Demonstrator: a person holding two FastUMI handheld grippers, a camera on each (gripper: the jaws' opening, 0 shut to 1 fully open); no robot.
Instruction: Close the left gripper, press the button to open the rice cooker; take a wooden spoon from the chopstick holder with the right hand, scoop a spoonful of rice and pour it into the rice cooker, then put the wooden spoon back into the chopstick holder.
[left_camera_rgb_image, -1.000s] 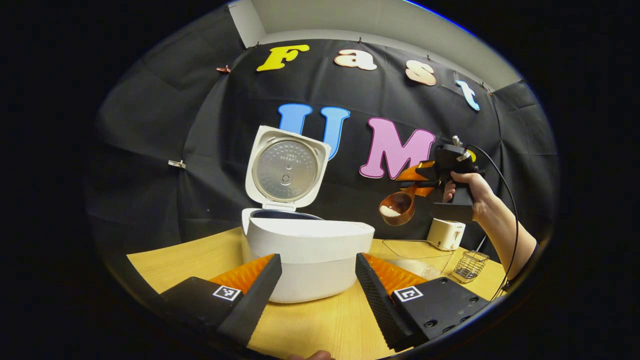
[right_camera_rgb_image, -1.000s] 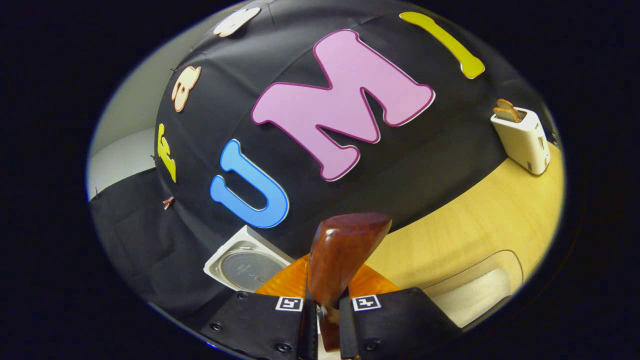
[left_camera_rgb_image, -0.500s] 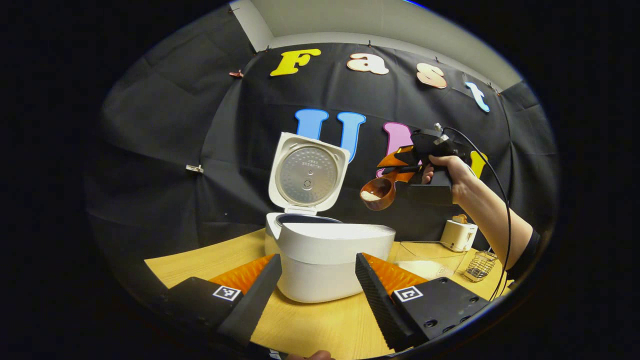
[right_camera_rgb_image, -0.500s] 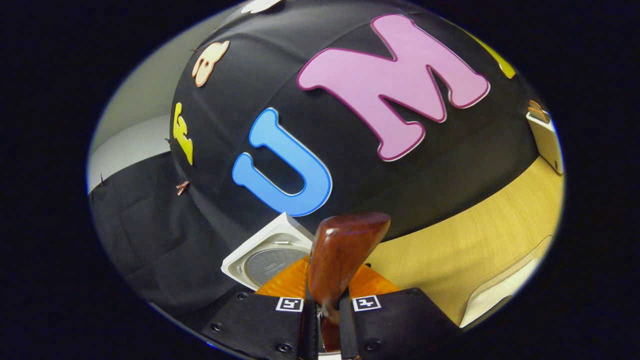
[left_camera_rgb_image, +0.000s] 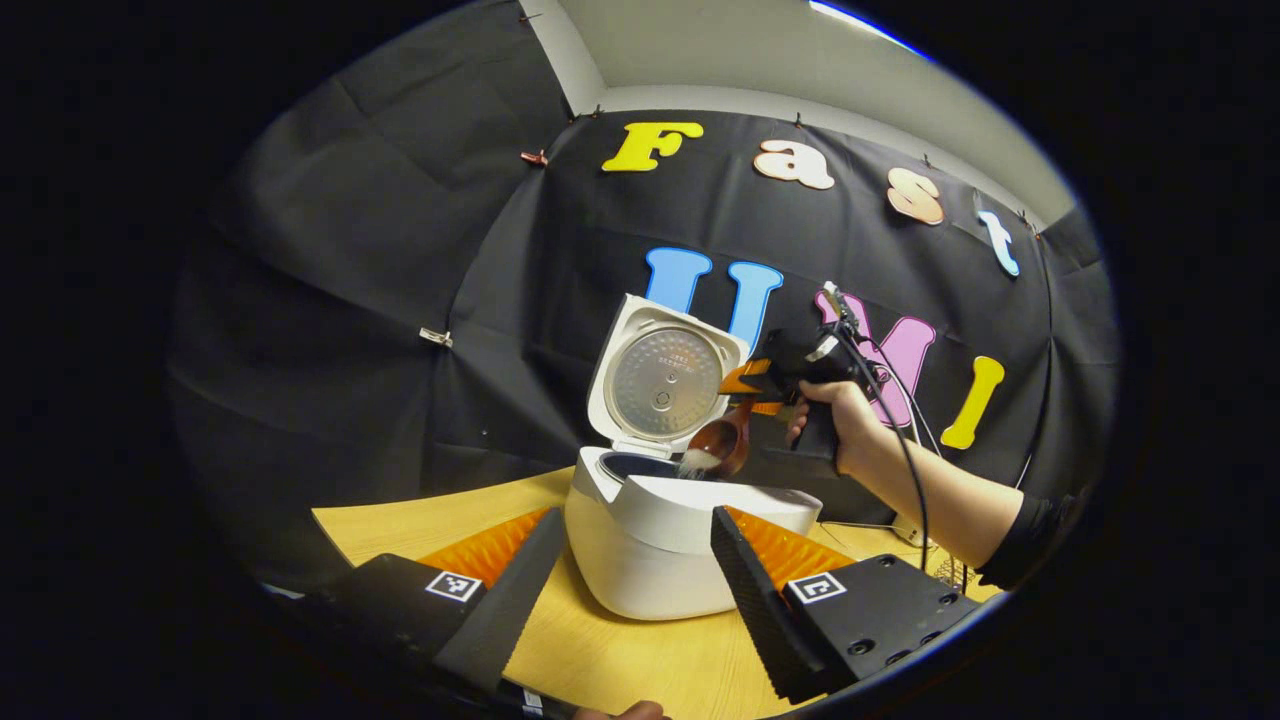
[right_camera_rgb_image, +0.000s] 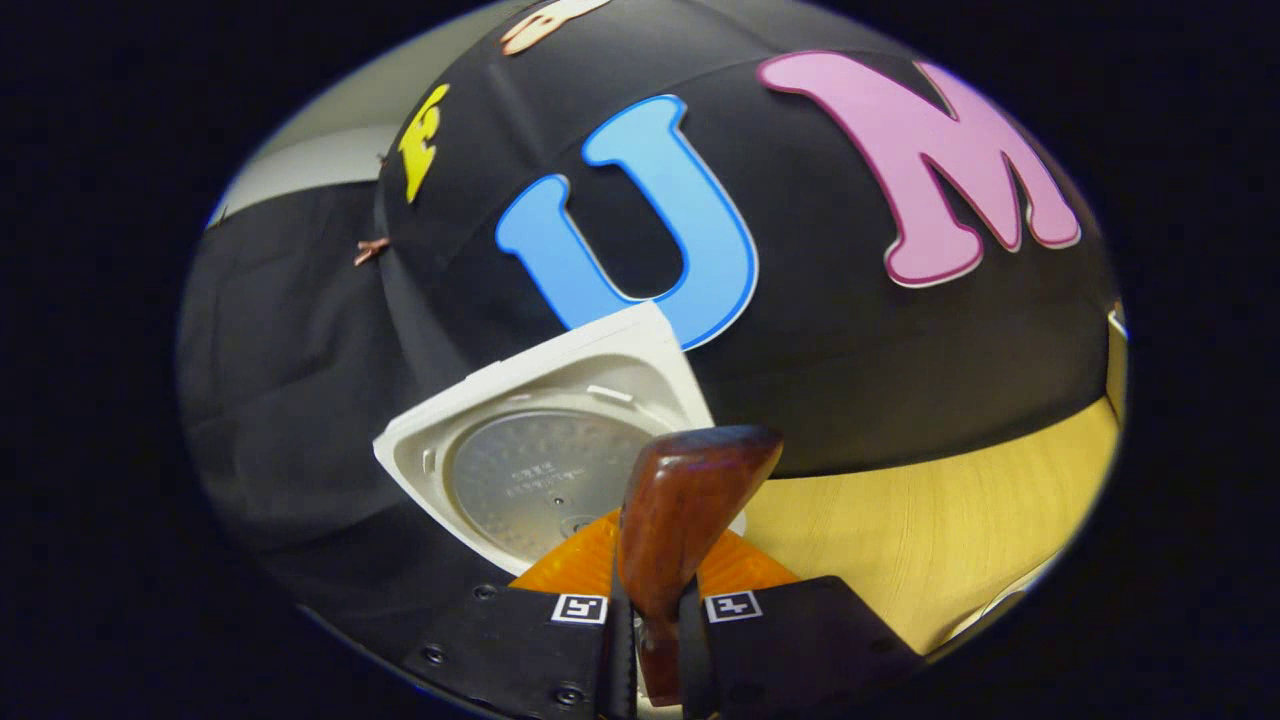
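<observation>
The white rice cooker (left_camera_rgb_image: 650, 545) stands on the wooden table (left_camera_rgb_image: 600, 660) with its lid (left_camera_rgb_image: 665, 380) raised; the lid (right_camera_rgb_image: 545, 450) also faces the right gripper view. A hand holds my right gripper (left_camera_rgb_image: 770, 380) over the pot, shut on the wooden spoon (left_camera_rgb_image: 722, 442). The spoon's bowl is tipped and white rice (left_camera_rgb_image: 693, 462) spills from it into the pot. In the right gripper view the spoon (right_camera_rgb_image: 685, 510) sticks up between the fingers of the right gripper (right_camera_rgb_image: 655, 595). My left gripper (left_camera_rgb_image: 636, 525) stands open just in front of the cooker, holding nothing.
The person's forearm (left_camera_rgb_image: 950, 500) reaches in from the right above the table. Behind it, a bit of a wire basket (left_camera_rgb_image: 948, 572) shows at the table's right end. Bare tabletop (right_camera_rgb_image: 930, 530) lies to the right of the cooker.
The right gripper carried the spoon left and down to the cooker and tipped it; rice now pours out. The cooker sits further right in the left gripper view.
</observation>
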